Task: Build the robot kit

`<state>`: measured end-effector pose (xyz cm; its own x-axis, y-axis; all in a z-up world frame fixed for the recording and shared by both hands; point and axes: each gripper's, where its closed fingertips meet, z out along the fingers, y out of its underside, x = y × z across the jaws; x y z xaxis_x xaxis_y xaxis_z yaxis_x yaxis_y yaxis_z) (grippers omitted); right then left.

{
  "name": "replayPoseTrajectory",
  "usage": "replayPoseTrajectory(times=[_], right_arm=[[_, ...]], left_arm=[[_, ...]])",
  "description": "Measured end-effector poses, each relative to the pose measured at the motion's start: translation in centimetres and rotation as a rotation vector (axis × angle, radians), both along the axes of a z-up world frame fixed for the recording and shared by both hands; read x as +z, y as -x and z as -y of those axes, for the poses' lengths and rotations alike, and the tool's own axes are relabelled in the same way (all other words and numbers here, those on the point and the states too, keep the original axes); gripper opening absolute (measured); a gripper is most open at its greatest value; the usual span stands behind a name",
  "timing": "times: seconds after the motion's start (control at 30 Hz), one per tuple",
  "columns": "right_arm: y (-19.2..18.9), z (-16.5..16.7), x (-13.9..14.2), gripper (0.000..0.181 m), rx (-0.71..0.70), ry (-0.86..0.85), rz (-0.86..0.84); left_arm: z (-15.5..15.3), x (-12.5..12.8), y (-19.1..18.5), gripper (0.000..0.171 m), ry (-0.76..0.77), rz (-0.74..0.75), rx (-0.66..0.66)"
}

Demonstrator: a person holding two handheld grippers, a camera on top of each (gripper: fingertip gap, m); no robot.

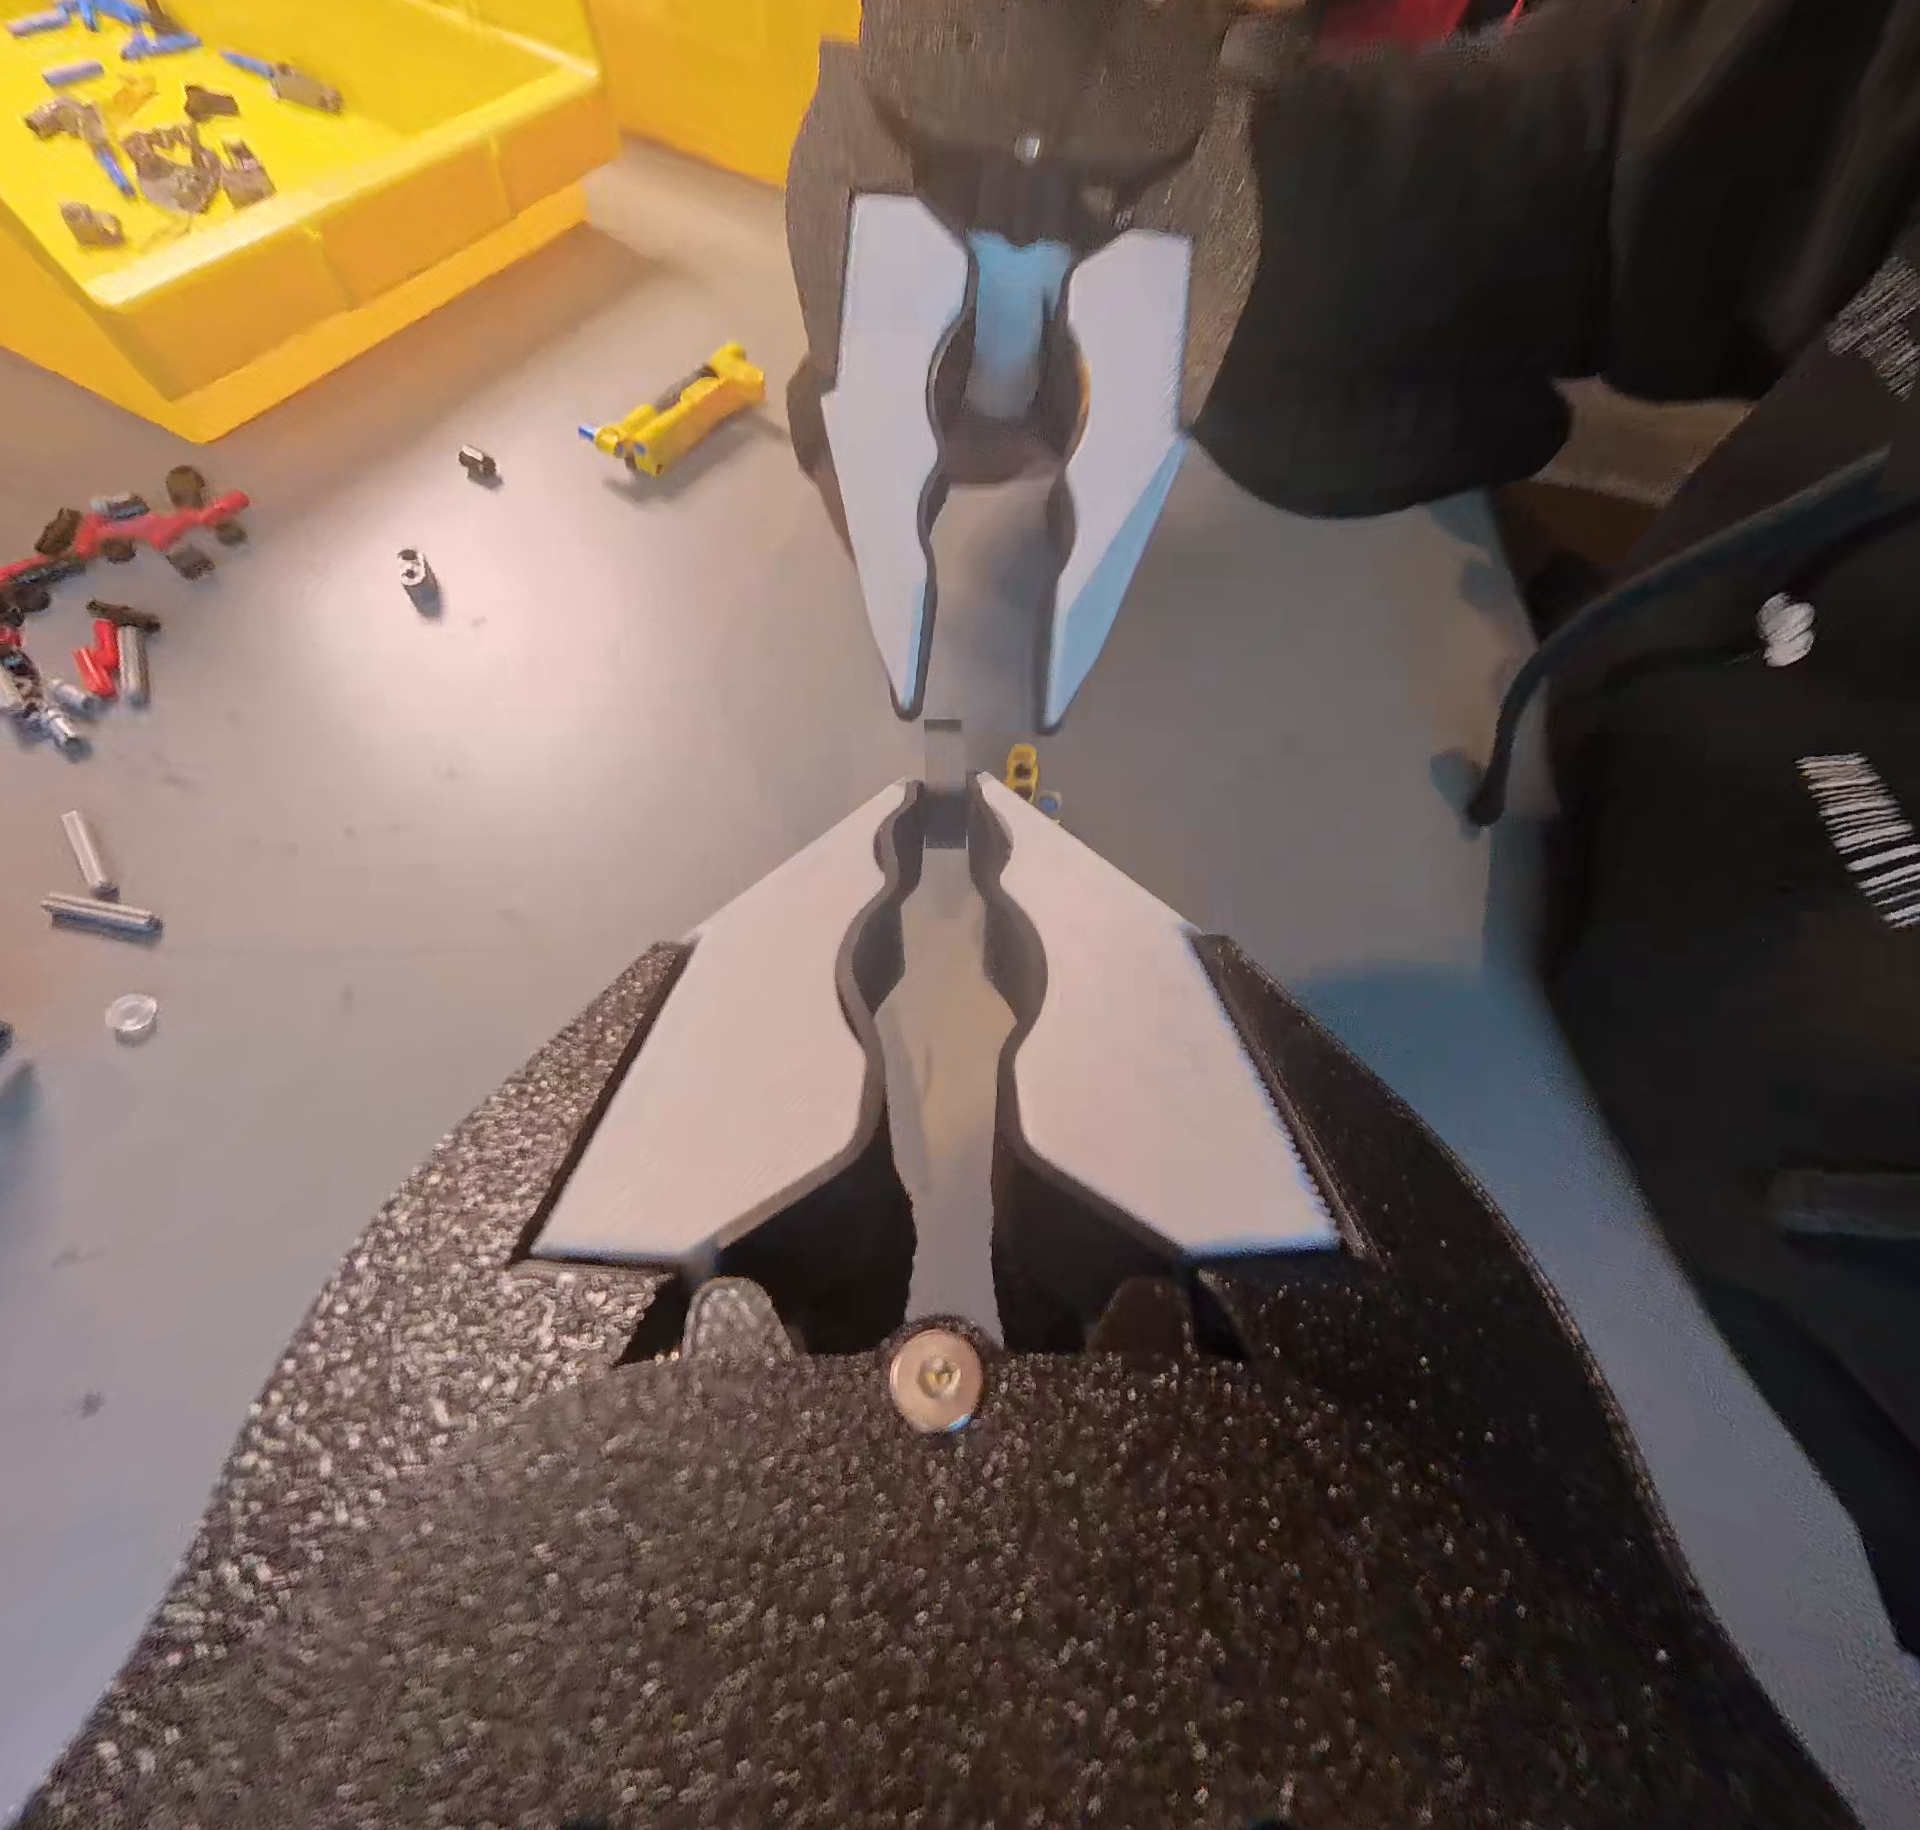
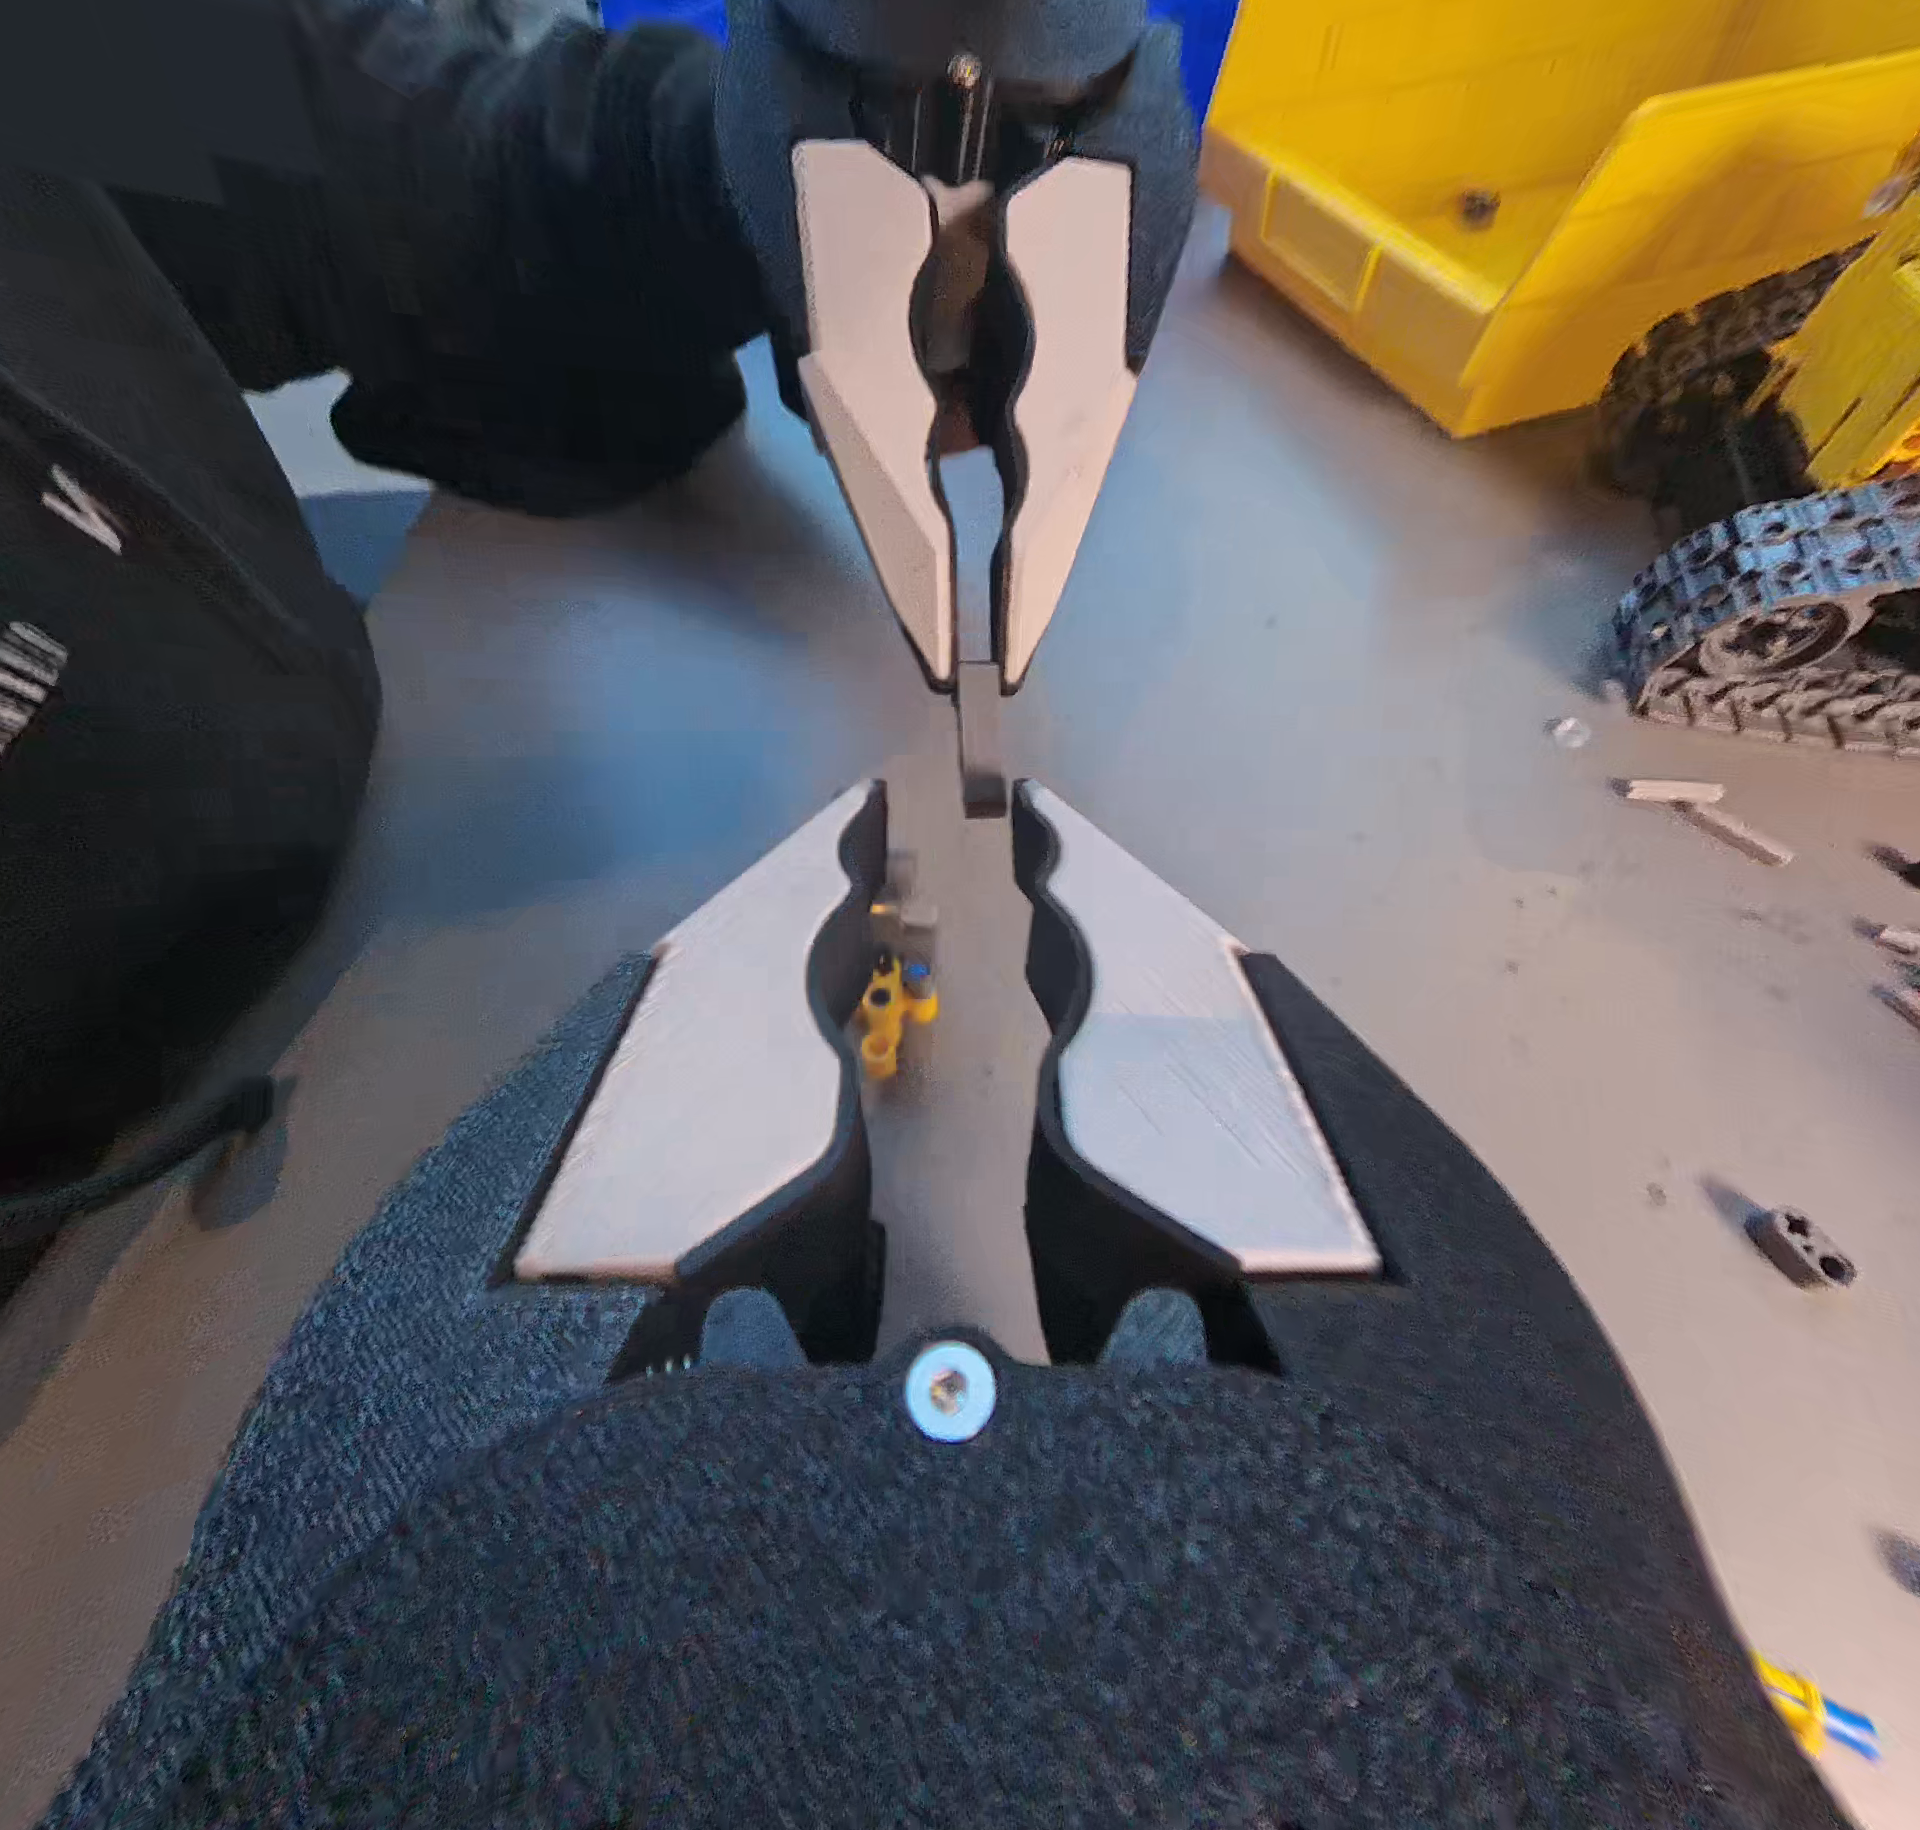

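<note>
Grippers tip-to-tip: left gripper [image 1: 945, 806] pinches grey bar [image 1: 943, 781]; right gripper [image 2: 951, 791] parted.

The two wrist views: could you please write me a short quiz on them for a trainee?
1. True or false: the left gripper is shut on the small dark grey piece.
2. Choose one. The right gripper is: A, open, with its tips at either side of the free end of that piece; B, shut on a red part; C, out of view.
3. Fill the gap: the bin with loose parts in it, on the grey table, is ____ in colour.

Key: 1 true; 2 A; 3 yellow.
</note>
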<state>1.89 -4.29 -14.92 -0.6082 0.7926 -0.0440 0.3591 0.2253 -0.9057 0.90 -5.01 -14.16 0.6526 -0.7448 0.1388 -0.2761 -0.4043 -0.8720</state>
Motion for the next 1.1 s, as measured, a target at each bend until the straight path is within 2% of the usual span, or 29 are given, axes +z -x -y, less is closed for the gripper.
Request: replayPoseTrajectory(times=[0.07, 0.3, 0.57, 0.73, 1.1], right_arm=[[-1.1, 0.0, -1.1, 0.036, 0.032, -0.06, 0.073], [-1.2, 0.8, -4.3, 0.045, 0.035, -0.225, 0.146], [-0.8, 1.3, -4.8, 0.042, 0.029, -0.258, 0.138], [-0.7, 1.4, -4.8, 0.034, 0.027, -0.275, 0.125], [-0.6, 1.8, -4.9, 0.036, 0.036, -0.276, 0.119]], left_arm=[[0.0, -1.5, 0.1, 0.007, 0.027, -0.08, -0.002], [0.0, -3.6, -0.4, 0.007, 0.105, -0.151, -0.026], [0.2, -3.9, -0.9, 0.007, 0.113, -0.19, -0.05], [0.4, -3.7, -1.1, 0.007, 0.108, -0.196, -0.059], [0.8, -3.8, -0.9, 0.007, 0.117, -0.236, -0.058]])
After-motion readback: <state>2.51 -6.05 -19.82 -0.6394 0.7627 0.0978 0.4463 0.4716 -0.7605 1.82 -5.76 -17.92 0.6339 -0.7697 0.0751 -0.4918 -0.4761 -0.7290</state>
